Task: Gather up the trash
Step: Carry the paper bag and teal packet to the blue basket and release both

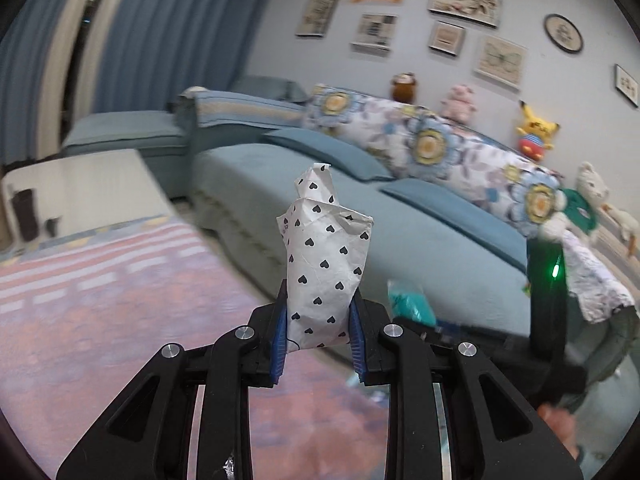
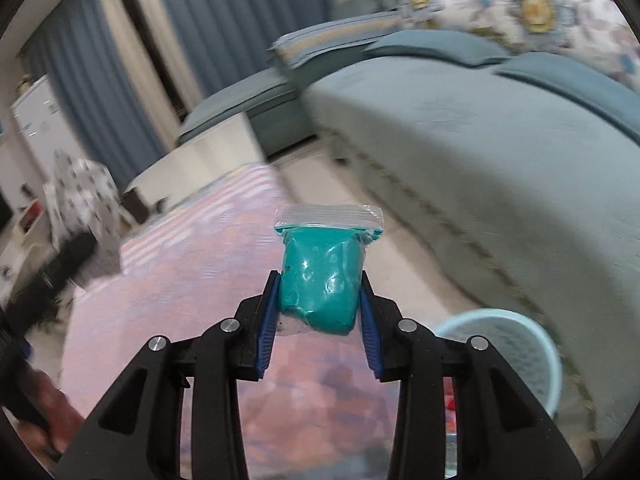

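My left gripper (image 1: 319, 320) is shut on a crumpled white paper wrapper with black hearts (image 1: 326, 264) and holds it upright in the air above the rug. My right gripper (image 2: 319, 312) is shut on a small clear zip bag of teal putty (image 2: 322, 280), also held in the air. A pale blue mesh waste bin (image 2: 516, 364) stands on the floor just right of and below the right gripper. The right gripper with the teal bag (image 1: 410, 300) shows blurred in the left wrist view. The left gripper with the wrapper (image 2: 86, 208) shows blurred at the left of the right wrist view.
A blue sofa (image 1: 400, 236) with floral cushions and plush toys runs along the right. A pink striped rug (image 1: 120, 300) covers the floor. A white low table (image 1: 80, 188) stands at the left. Blue curtains (image 1: 160, 32) hang behind.
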### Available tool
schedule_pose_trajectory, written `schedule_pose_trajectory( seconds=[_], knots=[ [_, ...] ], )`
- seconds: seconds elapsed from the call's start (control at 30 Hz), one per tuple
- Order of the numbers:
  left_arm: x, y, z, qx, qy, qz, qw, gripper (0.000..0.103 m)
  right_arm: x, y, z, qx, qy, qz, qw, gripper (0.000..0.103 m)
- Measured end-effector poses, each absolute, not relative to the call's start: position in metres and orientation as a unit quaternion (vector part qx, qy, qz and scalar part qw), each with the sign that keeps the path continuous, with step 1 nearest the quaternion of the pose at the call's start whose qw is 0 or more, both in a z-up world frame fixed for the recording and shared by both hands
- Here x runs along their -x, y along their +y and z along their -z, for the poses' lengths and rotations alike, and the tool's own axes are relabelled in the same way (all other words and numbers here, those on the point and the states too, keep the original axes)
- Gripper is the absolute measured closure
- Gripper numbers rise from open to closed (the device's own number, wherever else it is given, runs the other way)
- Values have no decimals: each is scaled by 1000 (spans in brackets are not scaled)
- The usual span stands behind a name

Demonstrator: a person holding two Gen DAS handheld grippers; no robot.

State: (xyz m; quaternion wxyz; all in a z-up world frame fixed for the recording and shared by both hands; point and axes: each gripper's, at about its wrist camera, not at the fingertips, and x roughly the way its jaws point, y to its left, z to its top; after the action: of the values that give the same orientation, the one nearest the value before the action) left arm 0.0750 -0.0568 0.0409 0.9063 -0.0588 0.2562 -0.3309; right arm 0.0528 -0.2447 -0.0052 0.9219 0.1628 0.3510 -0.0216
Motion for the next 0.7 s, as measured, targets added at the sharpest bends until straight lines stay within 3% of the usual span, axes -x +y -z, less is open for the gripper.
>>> schedule_pose_trajectory(
  seconds=[0.2, 0.57, 0.63, 0.7],
  knots=[
    [-68, -128, -29, 39, 290, 376, 879, 79, -11, -312, 35, -198, 365, 105, 904, 69],
    [-69, -210, 67, -34, 431, 413, 802, 76, 10, -381, 160, -293, 490, 177, 802, 67],
    [-70, -218, 80, -40, 448, 419, 789, 72, 13, -384, 169, -304, 496, 177, 794, 67],
    [-70, -218, 84, -41, 452, 419, 786, 56, 14, -389, 173, -310, 498, 183, 789, 62]
  ],
)
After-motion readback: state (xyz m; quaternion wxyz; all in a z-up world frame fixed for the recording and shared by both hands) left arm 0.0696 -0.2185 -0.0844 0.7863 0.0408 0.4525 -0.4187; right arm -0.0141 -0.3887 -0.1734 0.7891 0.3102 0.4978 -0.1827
